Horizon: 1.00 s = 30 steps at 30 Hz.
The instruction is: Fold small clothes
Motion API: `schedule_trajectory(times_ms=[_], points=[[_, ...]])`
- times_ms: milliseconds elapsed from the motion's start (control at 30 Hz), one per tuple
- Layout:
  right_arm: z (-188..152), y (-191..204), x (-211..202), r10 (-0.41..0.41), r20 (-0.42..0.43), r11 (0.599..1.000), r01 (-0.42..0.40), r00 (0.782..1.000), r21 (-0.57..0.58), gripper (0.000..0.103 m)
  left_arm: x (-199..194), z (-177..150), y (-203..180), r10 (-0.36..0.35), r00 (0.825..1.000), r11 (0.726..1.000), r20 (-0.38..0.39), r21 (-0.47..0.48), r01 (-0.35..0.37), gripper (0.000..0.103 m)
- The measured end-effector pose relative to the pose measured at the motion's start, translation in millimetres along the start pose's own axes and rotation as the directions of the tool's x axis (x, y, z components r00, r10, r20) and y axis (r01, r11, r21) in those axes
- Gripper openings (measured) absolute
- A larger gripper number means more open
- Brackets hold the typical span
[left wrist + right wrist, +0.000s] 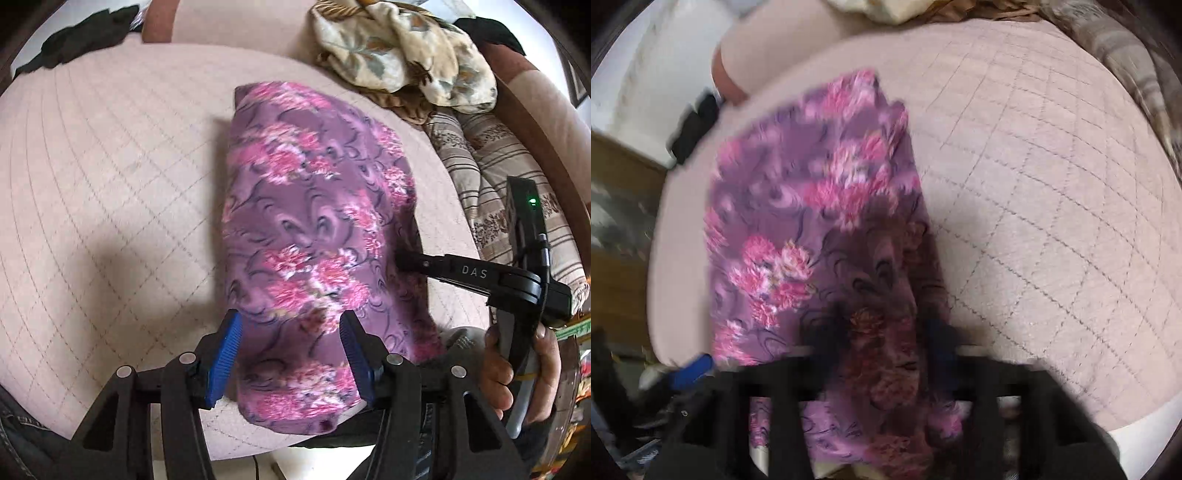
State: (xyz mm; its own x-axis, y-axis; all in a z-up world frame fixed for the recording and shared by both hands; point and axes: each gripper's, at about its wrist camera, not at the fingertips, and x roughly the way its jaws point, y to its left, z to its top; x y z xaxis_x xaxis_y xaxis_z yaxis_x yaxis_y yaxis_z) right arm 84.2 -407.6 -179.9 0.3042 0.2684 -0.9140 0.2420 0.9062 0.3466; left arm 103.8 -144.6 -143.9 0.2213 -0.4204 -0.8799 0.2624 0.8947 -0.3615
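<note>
A purple cloth with pink flowers (314,229) lies lengthways on the quilted pale pink bed cover (110,184). My left gripper (290,343) is open over the cloth's near end: one blue pad (225,354) stands at its left edge and the other rests above the fabric. My right gripper (400,258), held by a hand (498,369), meets the cloth's right edge. In the blurred right wrist view a shaded fold of the cloth (886,350) bunches up between the dark fingers of the right gripper (890,332), which looks shut on it. One blue left pad (694,369) shows at lower left.
A beige leaf-print blanket (402,48) and striped pillows (491,158) crowd the far right of the bed. A black garment (88,37) lies at the far left corner. The bed's near edge runs just under both grippers, with wooden floor (617,258) beyond the left side.
</note>
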Motion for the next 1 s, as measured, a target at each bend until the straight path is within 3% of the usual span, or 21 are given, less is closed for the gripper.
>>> schedule_trajectory(times_ms=[100, 200, 233, 300, 367, 400, 433, 500, 633, 700, 800, 900, 1000], points=[[-4.1, -2.0, -8.2, -0.081, 0.059, 0.997, 0.080, 0.995, 0.015, 0.007, 5.3, -5.4, -0.7, 0.008, 1.000, 1.000, -0.015, 0.014, -0.007, 0.058], [5.4, -3.1, 3.8, -0.111, 0.013, 0.990, 0.110, 0.994, 0.086, 0.007, 11.5, -8.0, -0.8, 0.016, 0.999, 1.000, -0.039, 0.015, -0.016, 0.058], [7.1, -6.7, 6.8, -0.105, 0.000, 0.990, 0.104, 0.995, 0.100, 0.013, 11.1, -7.8, 1.7, 0.008, 0.999, 1.000, -0.040, 0.005, -0.008, 0.058], [7.5, -9.2, 0.4, -0.044, 0.023, 0.992, 0.041, 0.999, 0.116, 0.015, 5.6, -3.7, 8.5, -0.028, 0.999, 0.999, -0.030, -0.027, 0.027, 0.058], [7.5, -11.7, -17.5, 0.062, 0.101, 0.991, -0.073, 0.993, 0.113, 0.038, -0.6, 5.3, 15.2, -0.056, 0.998, 0.997, -0.006, -0.055, 0.056, 0.061], [9.1, -11.5, -28.2, 0.107, 0.145, 0.988, -0.122, 0.984, 0.097, 0.063, -3.6, 12.0, 17.8, -0.057, 0.998, 0.996, 0.006, -0.068, 0.057, 0.067], [13.6, -8.8, -41.7, 0.137, 0.195, 0.986, -0.152, 0.971, 0.066, 0.075, -6.2, 18.3, 20.4, -0.056, 0.998, 0.996, 0.017, -0.075, 0.057, 0.069], [30.4, -1.4, -53.4, 0.155, 0.200, 0.987, -0.162, 0.967, 0.018, 0.078, -8.8, 39.0, 22.2, -0.048, 0.998, 0.996, 0.029, -0.074, 0.050, 0.071], [83.2, 1.2, -49.9, 0.245, 0.124, 0.969, -0.241, 0.962, -0.048, 0.078, -3.5, 83.4, 22.0, -0.062, 0.997, 0.994, 0.048, -0.085, 0.066, 0.079], [111.6, -4.2, -31.0, 0.235, 0.087, 0.972, -0.233, 0.968, -0.027, 0.078, 5.4, 106.3, 24.8, -0.056, 0.996, 0.992, 0.063, -0.107, 0.063, 0.079], [144.3, -17.1, 13.3, 0.246, 0.031, 0.969, -0.247, 0.969, 0.028, 0.078, 33.7, 140.6, 29.0, -0.114, 0.993, 0.986, 0.022, -0.122, 0.116, 0.079], [144.9, -36.6, 44.6, 0.285, 0.036, 0.950, -0.287, 0.958, 0.123, 0.078, 60.4, 158.6, 38.3, -0.144, 0.989, 0.979, -0.010, -0.146, 0.141, 0.079], [145.8, -37.0, 53.9, 0.272, -0.008, 0.959, -0.270, 0.962, 0.080, 0.076, 82.8, 170.2, 51.7, -0.214, 0.977, 0.959, -0.025, -0.196, 0.205, 0.079]])
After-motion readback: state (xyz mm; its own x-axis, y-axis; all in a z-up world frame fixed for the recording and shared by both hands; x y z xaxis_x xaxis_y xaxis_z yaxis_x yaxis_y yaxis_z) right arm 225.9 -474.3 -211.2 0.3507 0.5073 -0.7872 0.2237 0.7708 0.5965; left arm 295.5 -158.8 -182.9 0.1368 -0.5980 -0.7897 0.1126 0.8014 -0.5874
